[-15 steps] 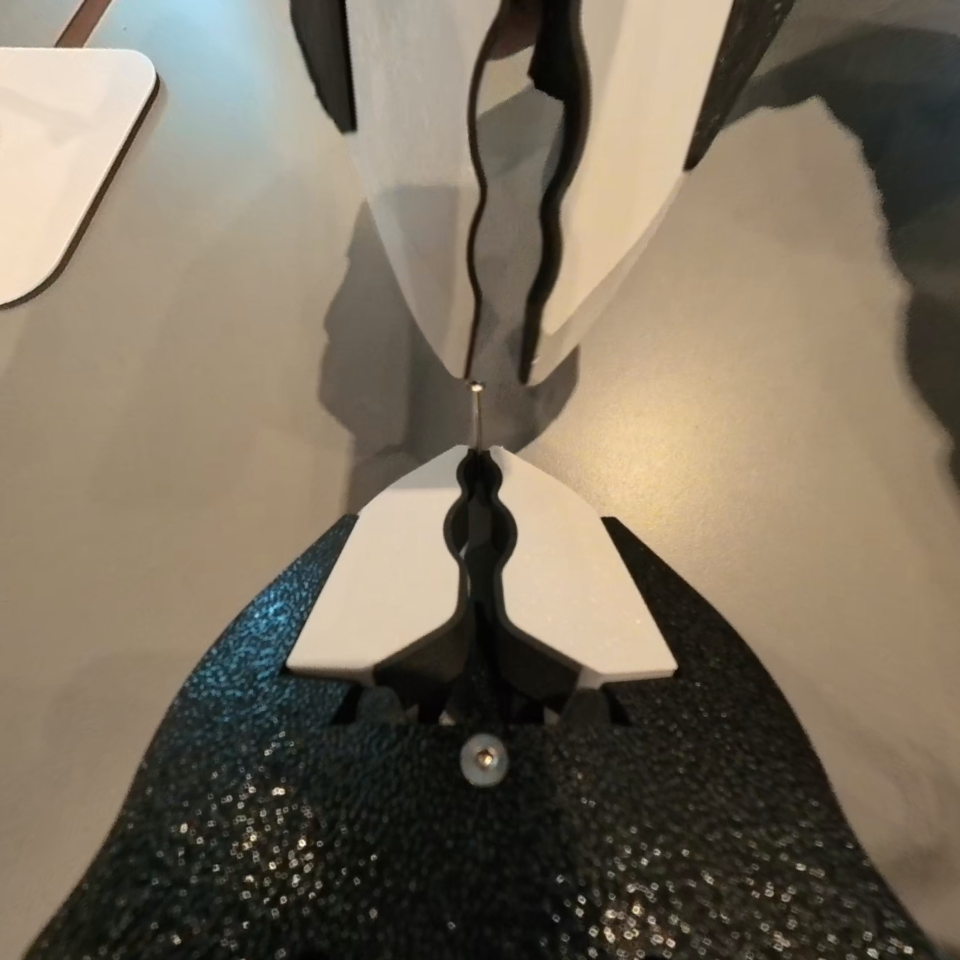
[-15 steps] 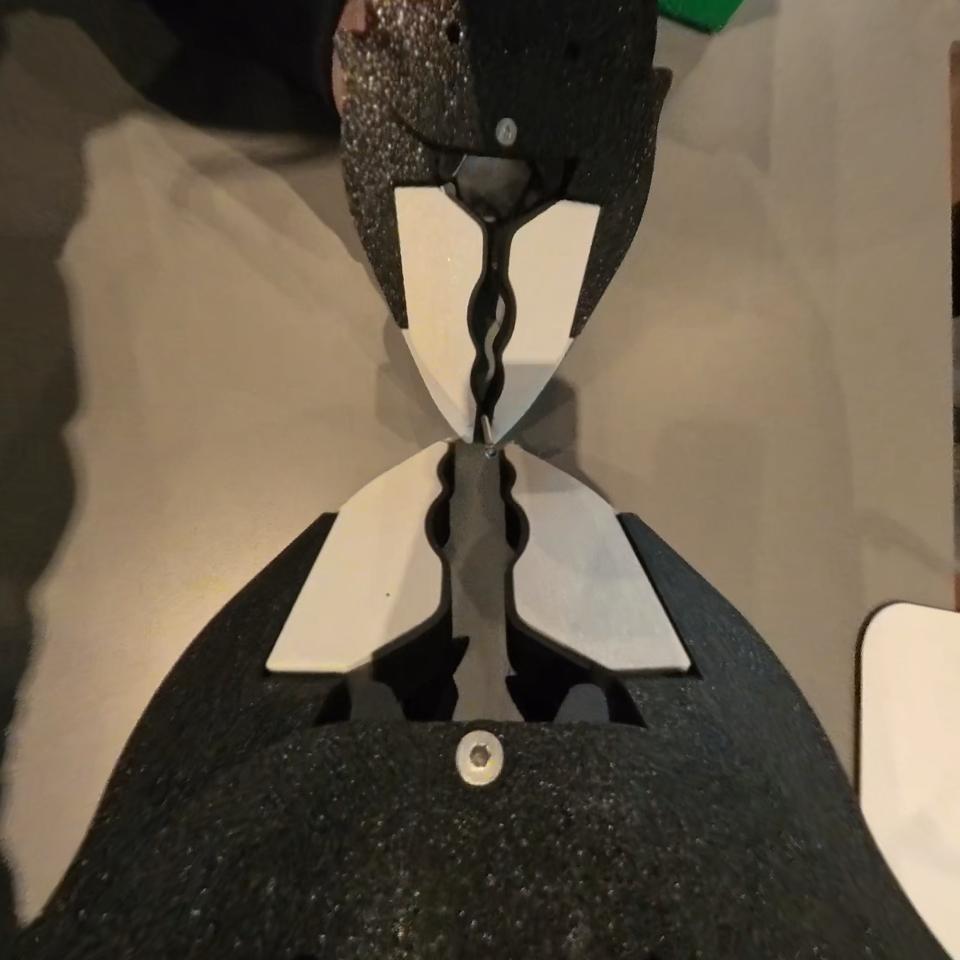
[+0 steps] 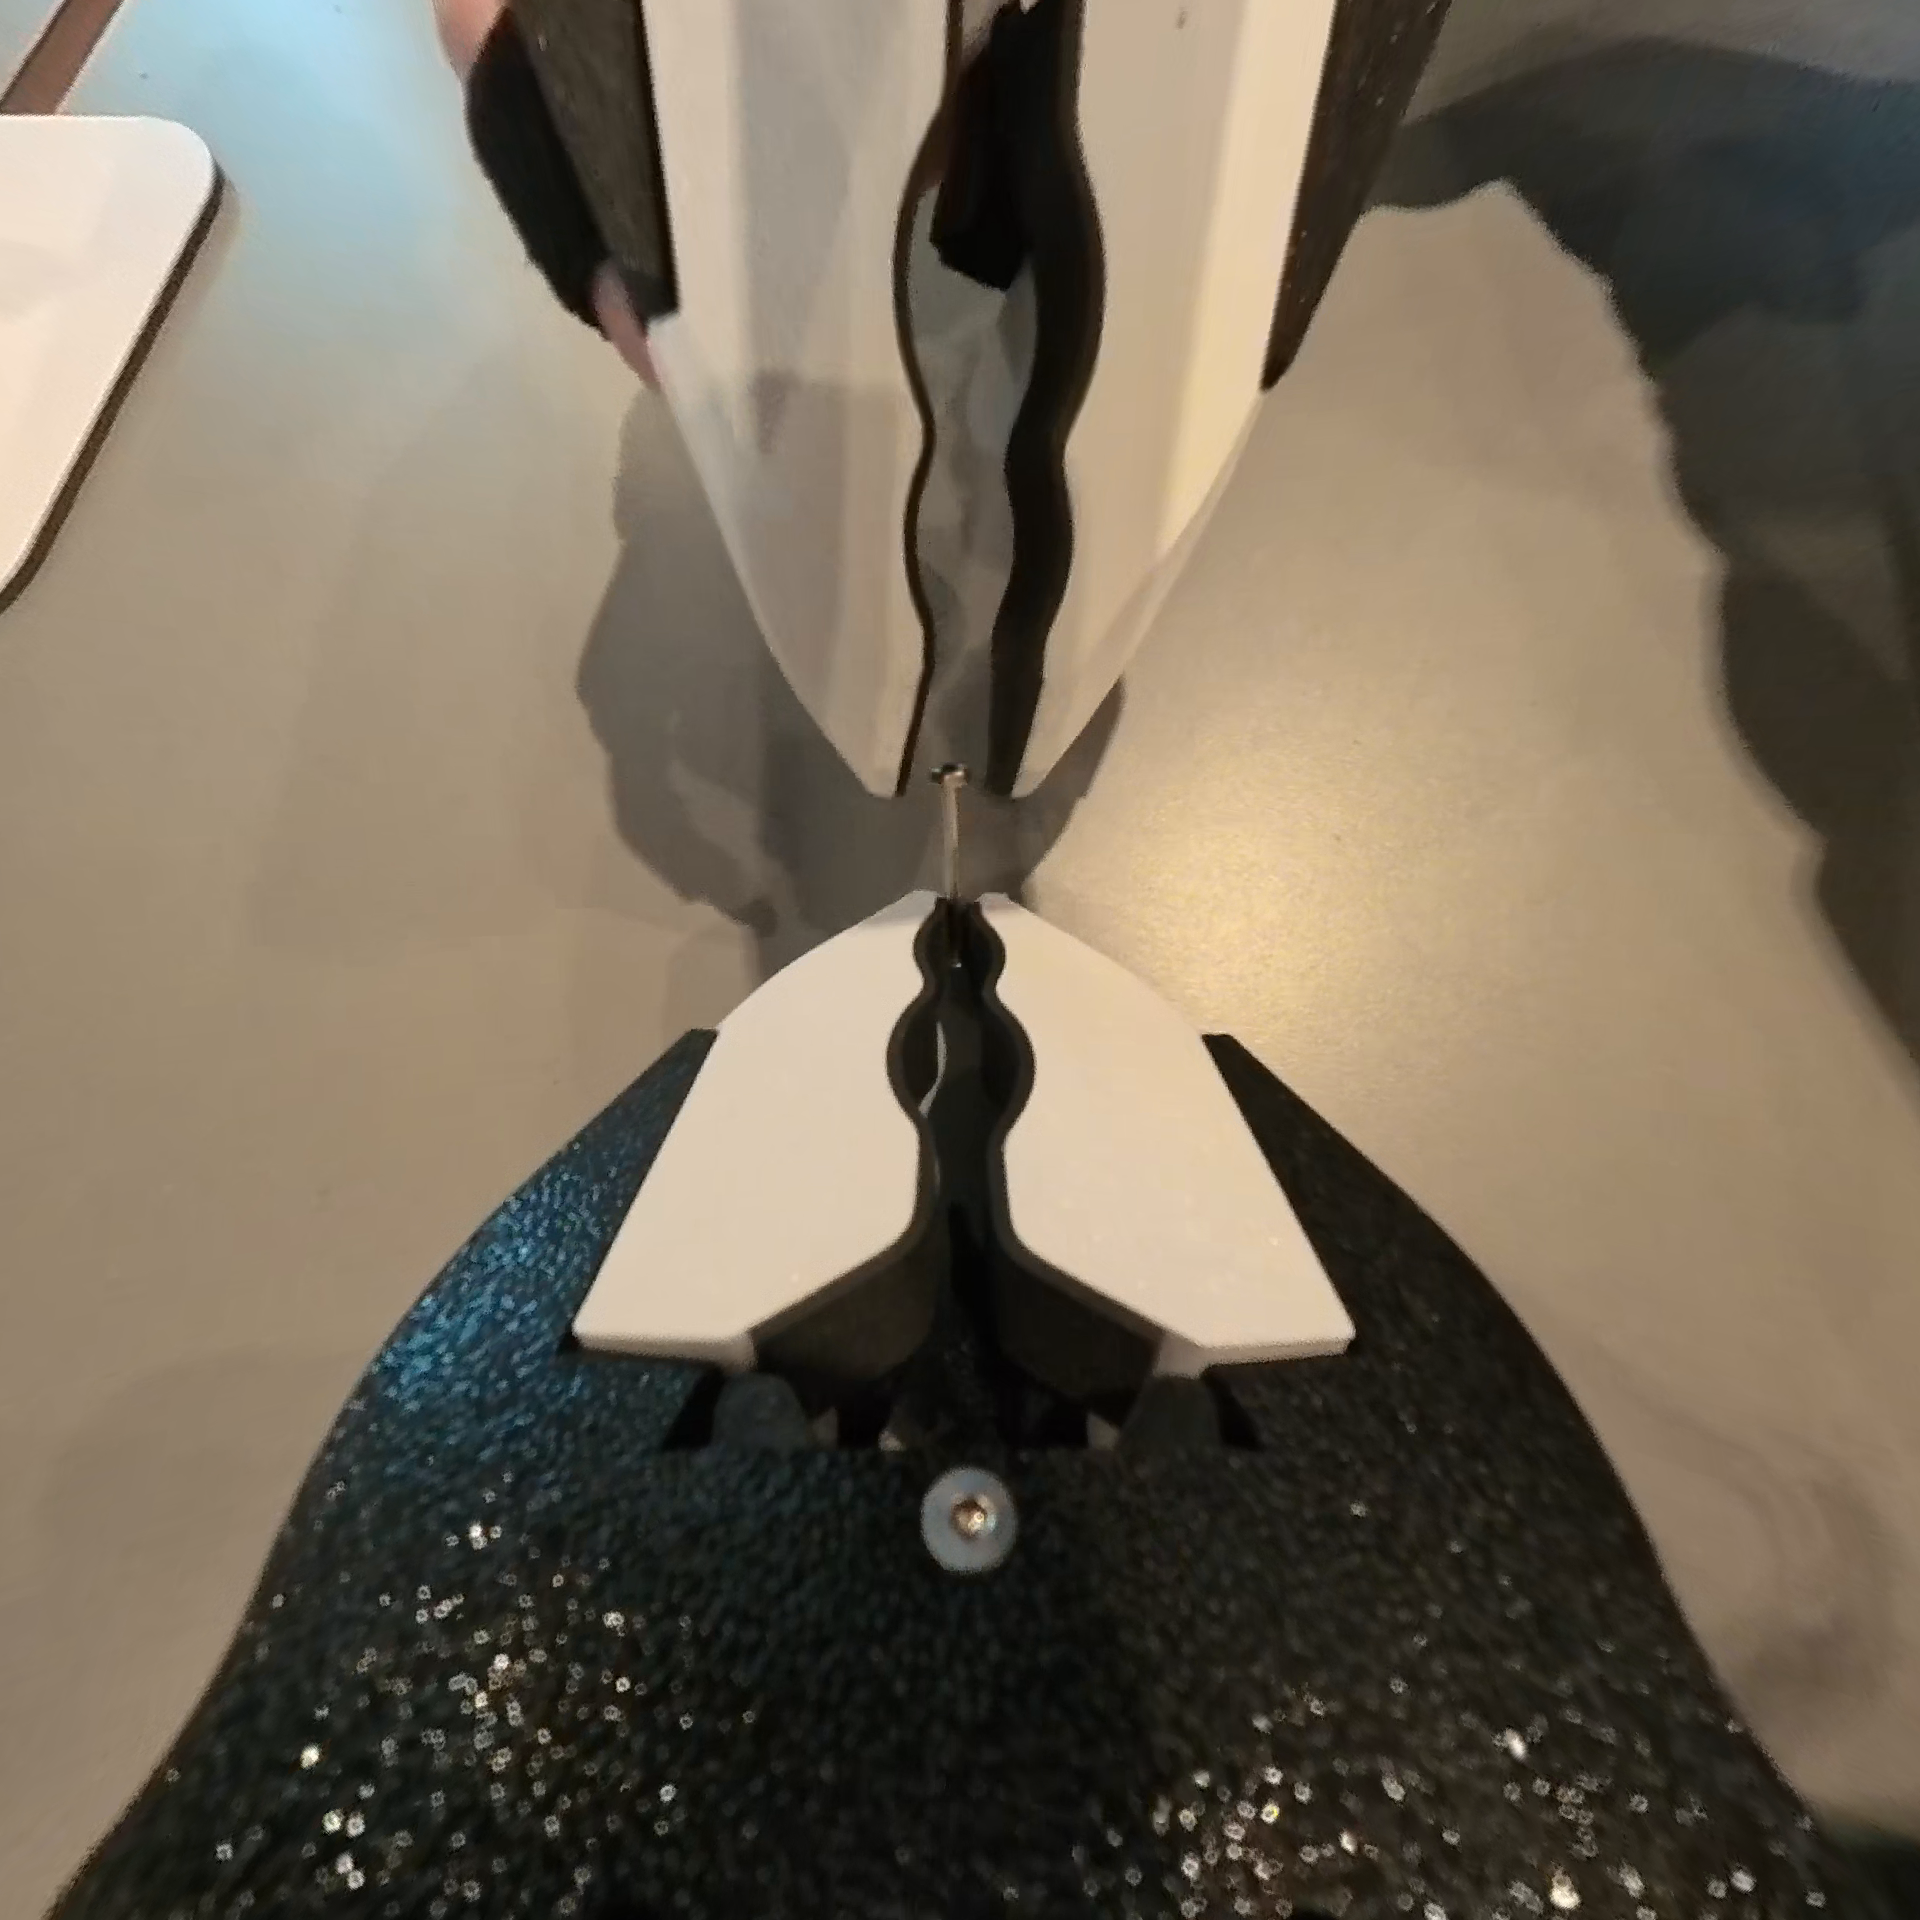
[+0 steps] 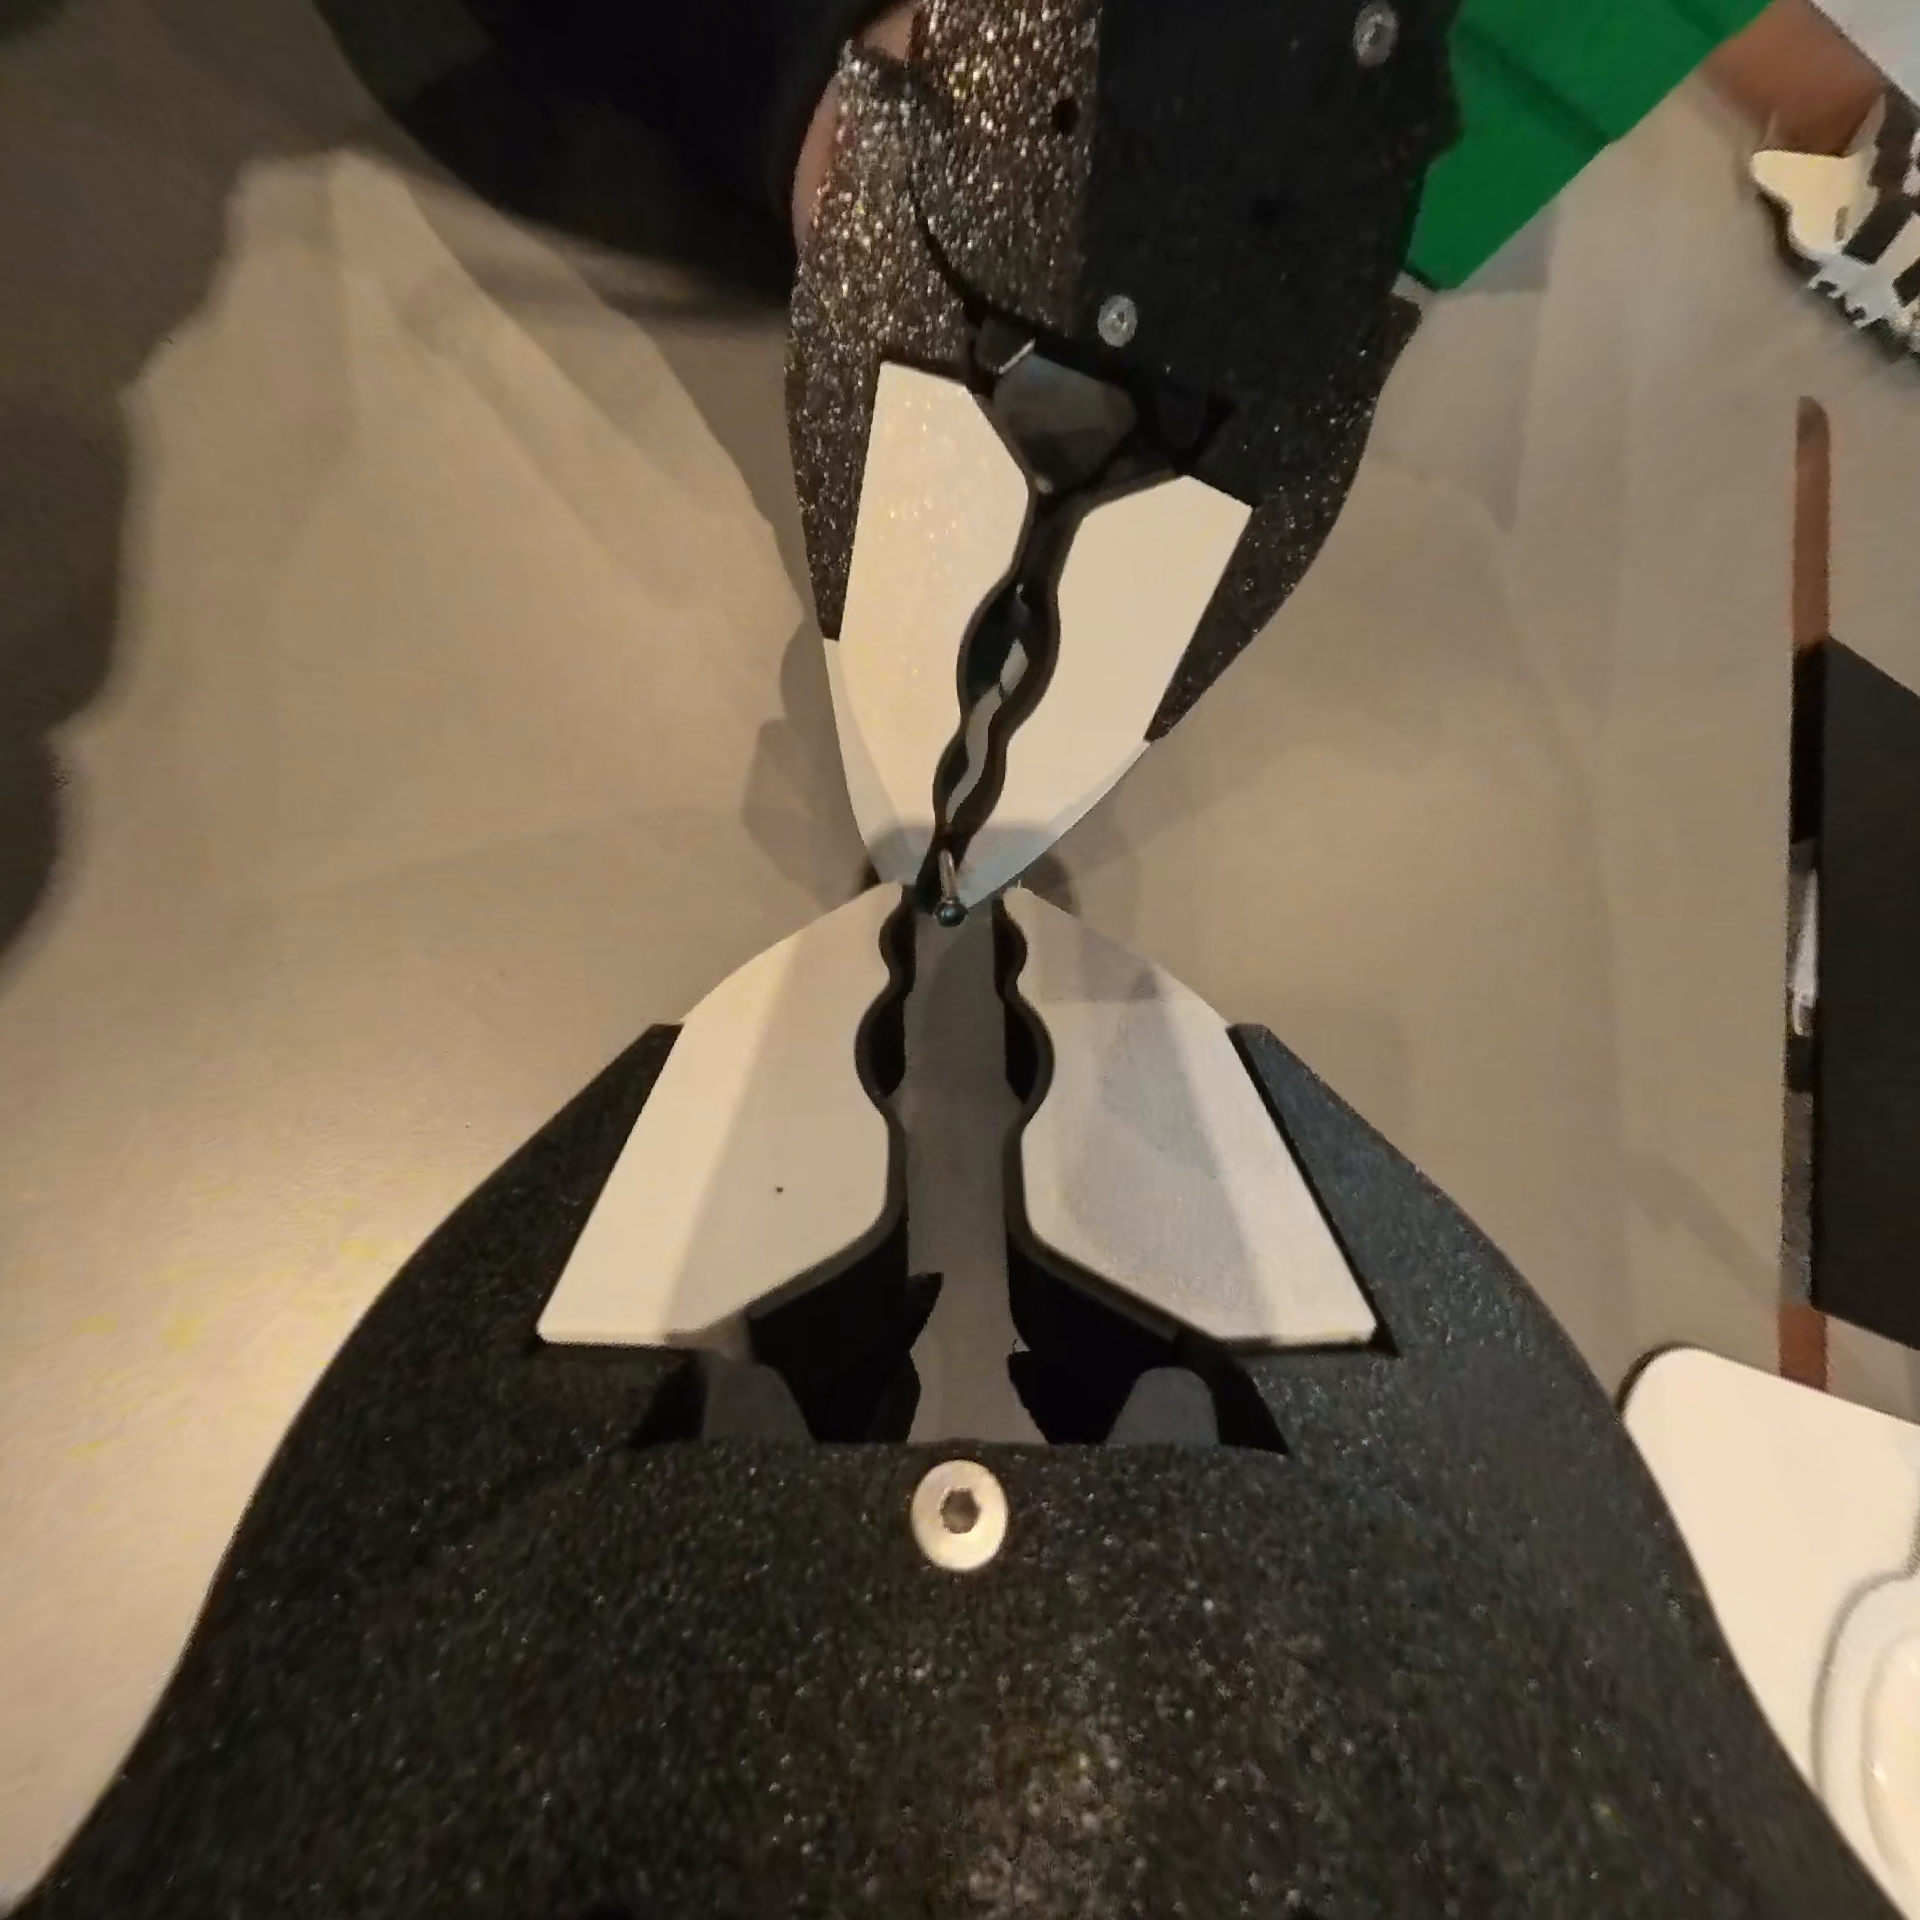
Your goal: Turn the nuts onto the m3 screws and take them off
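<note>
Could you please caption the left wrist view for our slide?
Left gripper pinches a screw, its nut-tipped end between the right gripper's open jaws.

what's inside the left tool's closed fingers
The left tool is shut on a thin m3 screw. Its shaft sticks out toward the right tool, with a small nut or head at its tip. The gripped end is hidden between the pads.

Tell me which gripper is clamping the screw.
The left gripper: its fingertips are closed on the screw shaft. The right gripper stands slightly open around the nut end.

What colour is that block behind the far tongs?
Bright green block, clearest in the right wrist view, top right.
</note>
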The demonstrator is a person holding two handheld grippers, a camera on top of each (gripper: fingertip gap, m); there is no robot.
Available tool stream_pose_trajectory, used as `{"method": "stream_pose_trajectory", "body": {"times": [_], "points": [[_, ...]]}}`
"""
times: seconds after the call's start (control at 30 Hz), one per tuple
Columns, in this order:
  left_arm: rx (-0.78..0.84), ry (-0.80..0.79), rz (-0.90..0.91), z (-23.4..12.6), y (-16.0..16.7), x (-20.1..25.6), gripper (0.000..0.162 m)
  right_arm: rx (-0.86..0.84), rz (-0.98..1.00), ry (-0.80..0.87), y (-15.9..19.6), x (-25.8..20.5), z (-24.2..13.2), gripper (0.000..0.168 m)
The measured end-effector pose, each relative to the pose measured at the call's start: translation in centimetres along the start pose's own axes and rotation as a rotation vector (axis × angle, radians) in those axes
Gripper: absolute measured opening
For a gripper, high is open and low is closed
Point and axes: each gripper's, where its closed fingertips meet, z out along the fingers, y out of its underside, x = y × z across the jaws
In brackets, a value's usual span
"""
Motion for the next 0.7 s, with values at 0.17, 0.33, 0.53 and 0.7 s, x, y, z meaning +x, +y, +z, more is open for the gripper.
{"method": "stream_pose_trajectory", "body": {"times": [0.17, 0.33, 0.53, 0.7], "points": [[0.0, 0.001, 0.0, 0.0, 0.0, 0.02, 0.002, -0.007, -0.004, -0.029, -0.04, -0.13, 0.25, 0.008], [0.0, 0.002, 0.001, -0.01, 0.0, 0.03, 0.002, 0.005, 0.058, -0.029, -0.04, -0.08, 0.26, 0.006], [-0.001, 0.003, 0.0, -0.02, 0.0, 0.04, 0.002, 0.008, 0.372, -0.008, -0.02, -0.03, 0.27, 0.005], [0.0, 0.001, 0.002, -0.01, 0.0, 0.06, 0.002, -0.069, 0.713, 0.053, 0.07, -0.07, 0.28, 0.005]]}}
